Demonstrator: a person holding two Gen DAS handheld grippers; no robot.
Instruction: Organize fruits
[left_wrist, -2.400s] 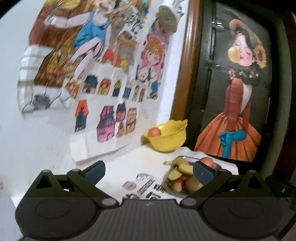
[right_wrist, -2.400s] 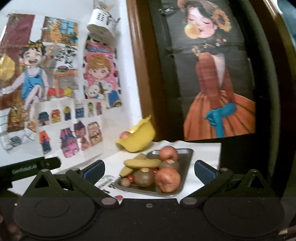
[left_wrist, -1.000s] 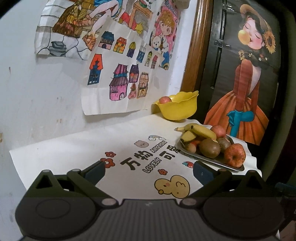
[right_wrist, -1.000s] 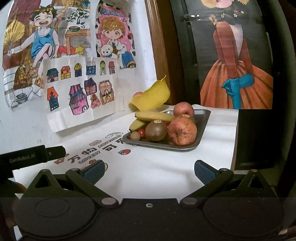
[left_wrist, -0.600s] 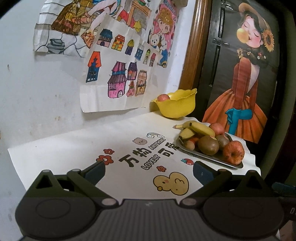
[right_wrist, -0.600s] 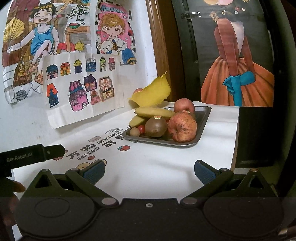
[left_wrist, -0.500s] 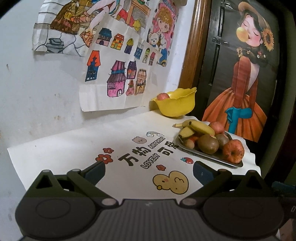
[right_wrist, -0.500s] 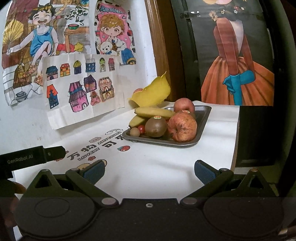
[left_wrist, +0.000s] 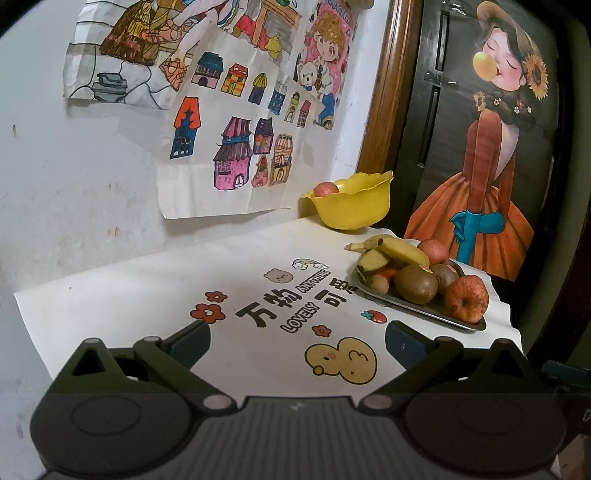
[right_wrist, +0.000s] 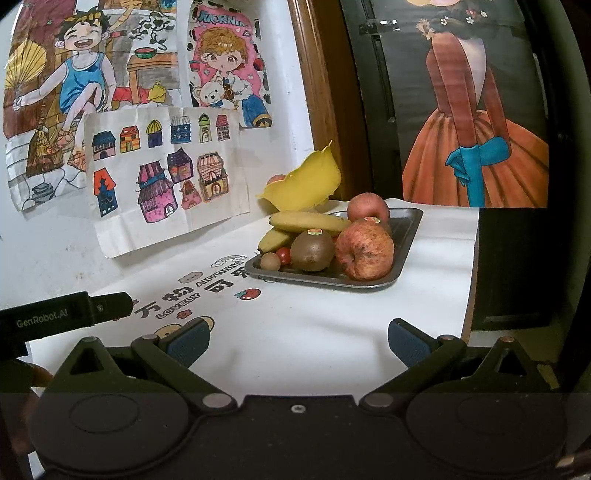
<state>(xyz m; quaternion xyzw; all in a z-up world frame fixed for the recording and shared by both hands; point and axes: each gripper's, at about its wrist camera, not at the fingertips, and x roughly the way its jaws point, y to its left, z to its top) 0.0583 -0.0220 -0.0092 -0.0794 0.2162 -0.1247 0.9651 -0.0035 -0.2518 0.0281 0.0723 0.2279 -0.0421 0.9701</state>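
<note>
The left tongs are spread wide and hold nothing, above the near edge of the bench. A yellow bowl with one apple sits at the far edge by the wall. The metal tray near the right edge holds bananas, a kiwi and apples. The right tongs are spread wide and empty too.

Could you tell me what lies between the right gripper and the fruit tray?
Only bare white tablecloth separates the open right gripper from the tray, seen in the right wrist view.
</note>
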